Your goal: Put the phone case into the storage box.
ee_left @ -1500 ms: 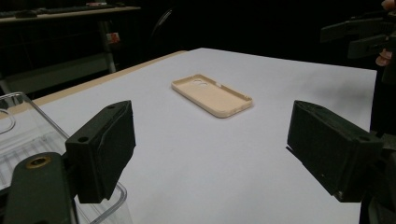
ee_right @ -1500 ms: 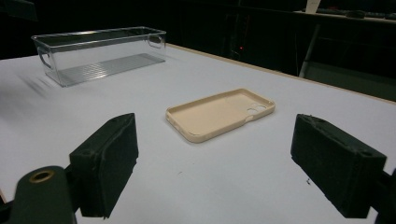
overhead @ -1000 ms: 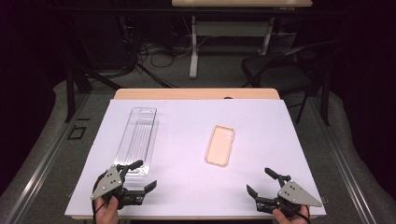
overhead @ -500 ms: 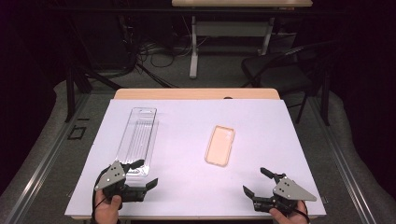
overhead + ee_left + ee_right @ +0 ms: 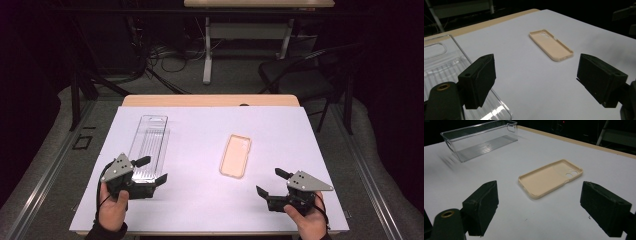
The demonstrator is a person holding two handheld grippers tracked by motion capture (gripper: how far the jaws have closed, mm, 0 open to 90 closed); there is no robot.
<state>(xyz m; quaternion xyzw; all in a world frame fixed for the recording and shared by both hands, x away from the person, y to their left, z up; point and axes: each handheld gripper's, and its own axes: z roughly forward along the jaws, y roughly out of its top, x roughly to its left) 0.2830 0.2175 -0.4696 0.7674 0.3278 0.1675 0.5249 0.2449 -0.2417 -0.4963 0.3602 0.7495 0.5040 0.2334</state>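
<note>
Over at the left, about eight o'clock on the white sheet [image 5: 200, 150] that covers the table, the left gripper [image 5: 152, 171] is held in a hand [image 5: 112, 210], its jaws spread wide with nothing between them; its tips hover over the near end of a clear plastic bin [image 5: 148, 145]. That bin is a long, narrow box with a ribbed floor, and its long axis runs from six toward twelve o'clock, leaning a touch to the right at the far end. In the left gripper view the bin [image 5: 439, 57] sits behind the left-hand jaw, and the open gap frames bare sheet with the case farther off. Moving right, just past the middle of the sheet lies a beige phone case [image 5: 236, 155], flat on its back with the hollow side up. Its long axis also runs near to far, tipped slightly toward one o'clock, and the camera cut-out [image 5: 571, 173] is at the far end, away from the person. It touches neither gripper and lies well apart from the bin. At about four o'clock, the right gripper [image 5: 269, 182] is in the other hand [image 5: 307, 220], jaws likewise spread and empty, pointing left and away toward the case [image 5: 550, 178], which sits ahead of its gap.
</note>
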